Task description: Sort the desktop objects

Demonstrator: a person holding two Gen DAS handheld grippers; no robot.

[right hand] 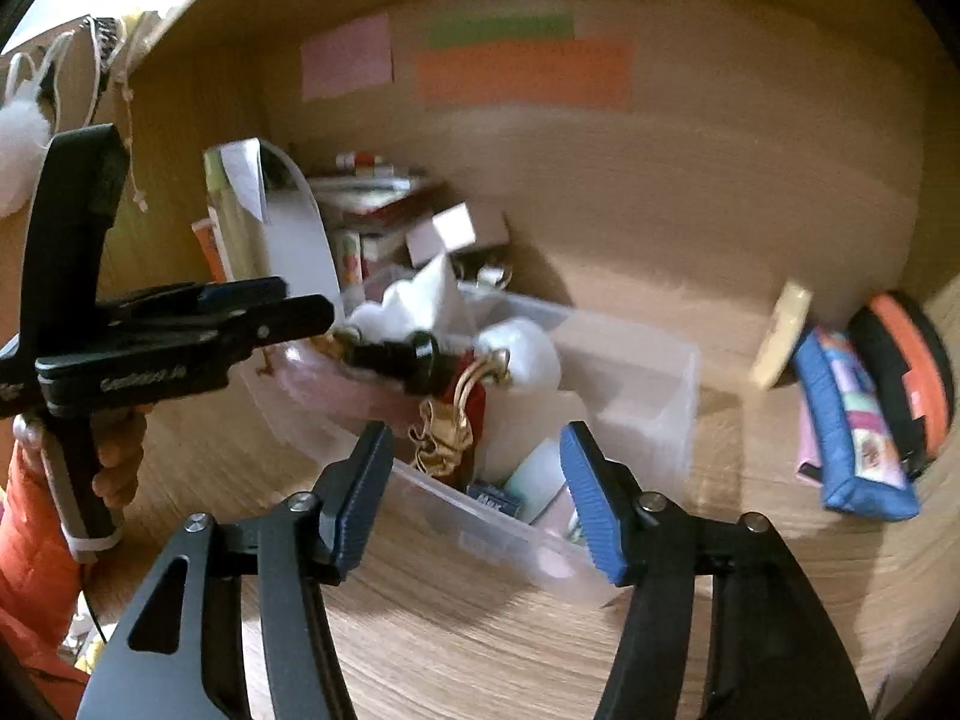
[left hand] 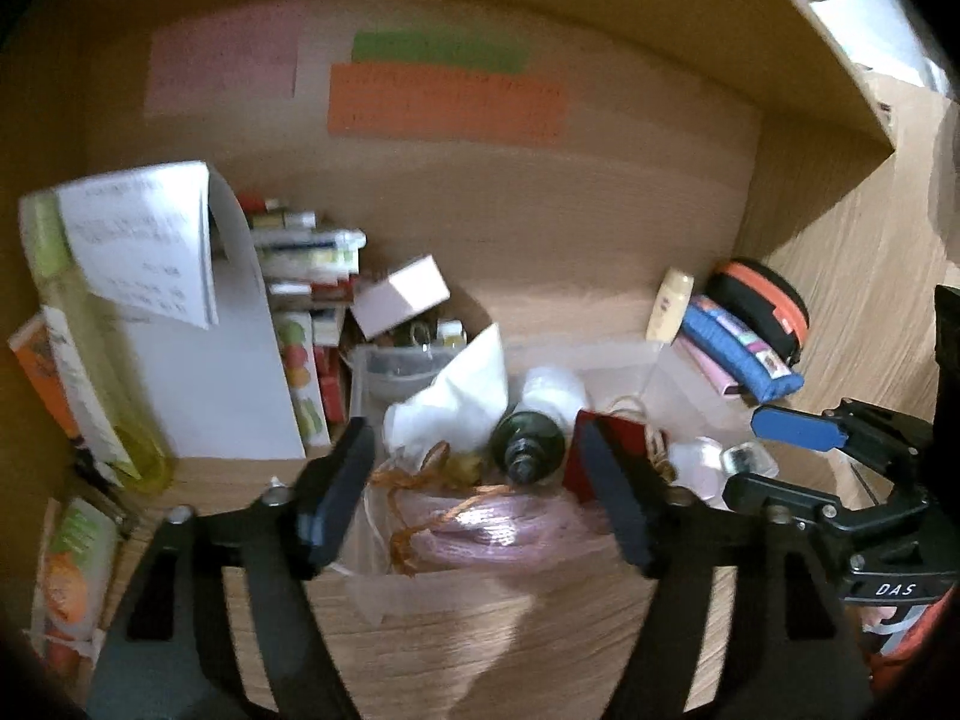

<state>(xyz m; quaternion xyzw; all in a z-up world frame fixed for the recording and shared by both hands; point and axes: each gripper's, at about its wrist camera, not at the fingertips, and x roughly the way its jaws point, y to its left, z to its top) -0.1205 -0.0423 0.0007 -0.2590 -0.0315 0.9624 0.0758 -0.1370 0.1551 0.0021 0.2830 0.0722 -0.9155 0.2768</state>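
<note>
While both fisheye views blur toward their edges, we can read little of the notes stuck on the far wall: a pink sheet (left hand: 222,63), a green strip (left hand: 441,51) and an orange strip (left hand: 447,99) whose print is illegible. Our left claw (left hand: 480,495) stands open over the near end of the clear bin (left hand: 630,360), nothing pressed between its pads; our right claw (right hand: 474,495) is open too, hovering above the bin's near wall. No earlier view is given, so we speak only of how they stand.

The bin sits on the wooden desk (right hand: 480,630), its long axis running from near right to far left in the right wrist view. Inside, a dark bottle (left hand: 528,450) lies with its cap pointing toward us, beside white crumpled wrapping (left hand: 456,396), a red item (left hand: 600,450) and a pink bundle tied with brown cord (left hand: 480,525); deeper contents are hidden.

Only the left view shows the curled paper sheet (left hand: 144,240) clearly; only the right view shows the hand (right hand: 114,468) gripping the left tool. A blue pouch (right hand: 852,420) and an orange-rimmed black case (right hand: 912,372) lie to the right, the case partly cut off.
</note>
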